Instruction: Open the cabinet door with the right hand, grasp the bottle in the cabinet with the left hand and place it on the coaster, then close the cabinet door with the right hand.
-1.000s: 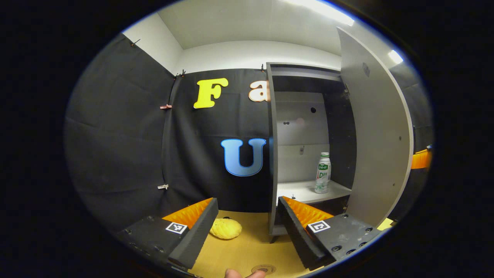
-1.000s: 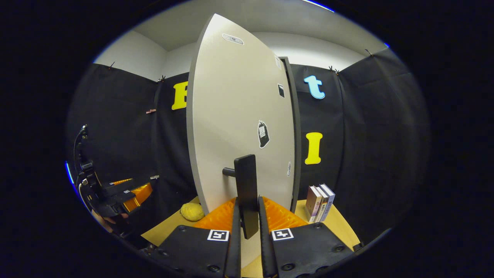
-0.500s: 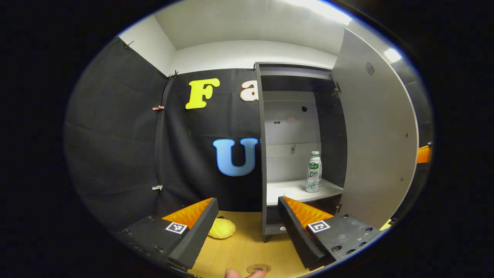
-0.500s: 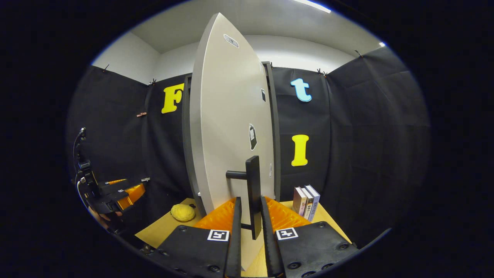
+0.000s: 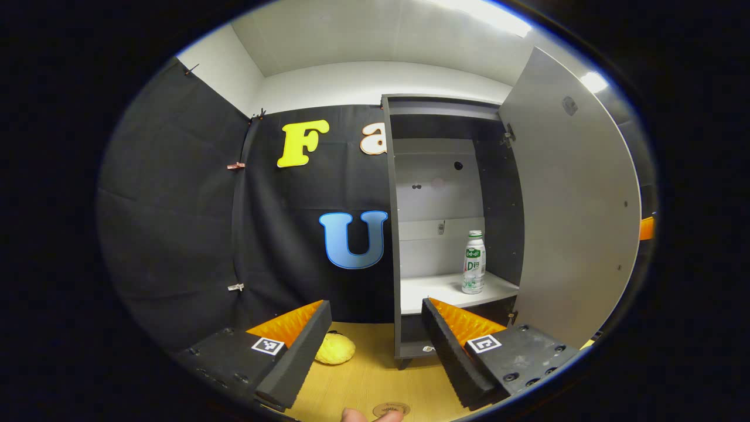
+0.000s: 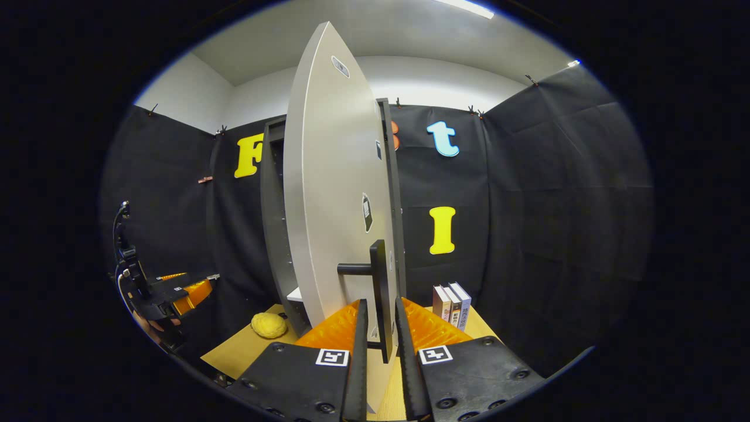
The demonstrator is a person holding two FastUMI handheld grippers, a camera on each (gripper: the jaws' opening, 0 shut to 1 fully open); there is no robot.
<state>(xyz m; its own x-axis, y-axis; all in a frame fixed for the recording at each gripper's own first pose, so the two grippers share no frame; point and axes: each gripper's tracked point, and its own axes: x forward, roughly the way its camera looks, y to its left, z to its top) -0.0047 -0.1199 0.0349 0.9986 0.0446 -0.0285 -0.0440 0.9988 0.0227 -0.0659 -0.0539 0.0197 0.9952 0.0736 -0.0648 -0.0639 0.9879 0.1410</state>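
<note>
The bottle (image 5: 473,262) stands upright on the white shelf (image 5: 433,288) inside the cabinet (image 5: 394,234), toward the shelf's right side, near the dark inner wall. The door (image 5: 571,223) is swung wide open at the right in the left gripper view, so the whole compartment is on show. The coaster (image 5: 391,408) lies on the wooden table (image 5: 375,375) at the bottom edge of that view, in front of the cabinet, with fingertips (image 5: 357,416) just beside it. A yellow lump (image 5: 334,349) sits on the table left of the cabinet's foot.

The left gripper (image 5: 375,346) has its fingers wide apart and holds nothing, well short of the cabinet, pointing toward it.

In the right gripper view the door (image 6: 334,199) is seen almost edge-on, and its dark bar handle (image 6: 379,293) stands upright between the two fingers of the right gripper (image 6: 379,351), which are drawn close together on either side of it and appear clamped on it. A few books (image 6: 451,302) stand on the table (image 6: 234,351) to the right of the cabinet. The left gripper (image 6: 176,290) shows at the far left, held apart from the door
</note>
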